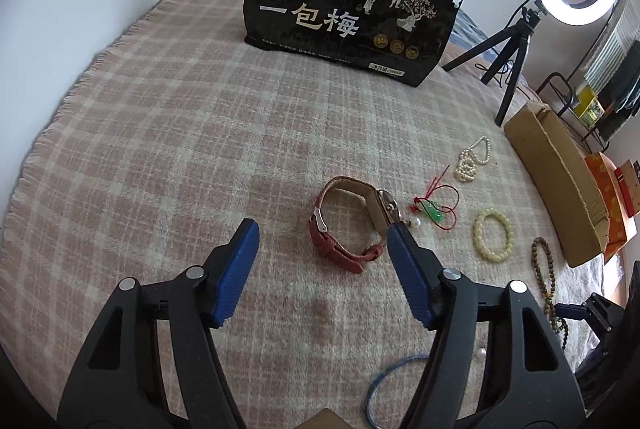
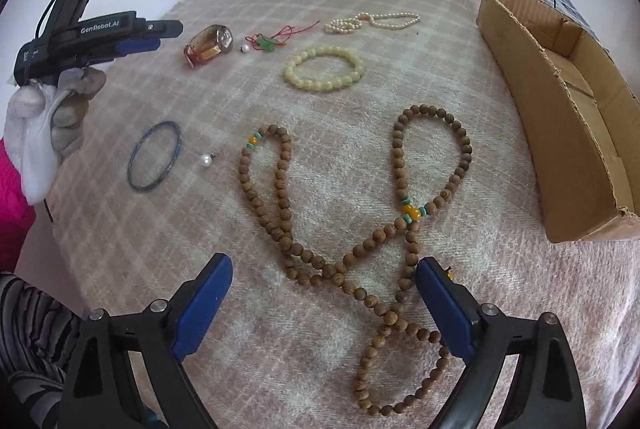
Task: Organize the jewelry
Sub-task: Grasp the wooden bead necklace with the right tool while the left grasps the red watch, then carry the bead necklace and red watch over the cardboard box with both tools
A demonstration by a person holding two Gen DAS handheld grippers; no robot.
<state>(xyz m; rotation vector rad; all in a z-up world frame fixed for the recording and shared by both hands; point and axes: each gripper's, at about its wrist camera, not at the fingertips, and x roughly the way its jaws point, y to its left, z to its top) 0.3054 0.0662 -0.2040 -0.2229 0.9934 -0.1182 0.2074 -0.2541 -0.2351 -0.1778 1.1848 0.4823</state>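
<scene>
Left wrist view: left gripper [image 1: 322, 229] spread wide, holding nothing, poised just short of the red-strapped watch [image 1: 352, 221] at frame centre on the plaid blanket [image 1: 160, 109]. Right wrist view: right gripper [image 2: 324, 269] likewise released, straddling the long wooden bead necklace [image 2: 360, 229] in the lower middle; cardboard box [image 2: 560, 133] at the right edge, the likely destination. Best to advance the left gripper until the strap loop sits between the pads, pinch the strap rather than the watch face, lift straight up. Worth steering clear of the loose pearl [image 1: 416, 223] and green pendant [image 1: 434, 211] just beside the watch.
</scene>
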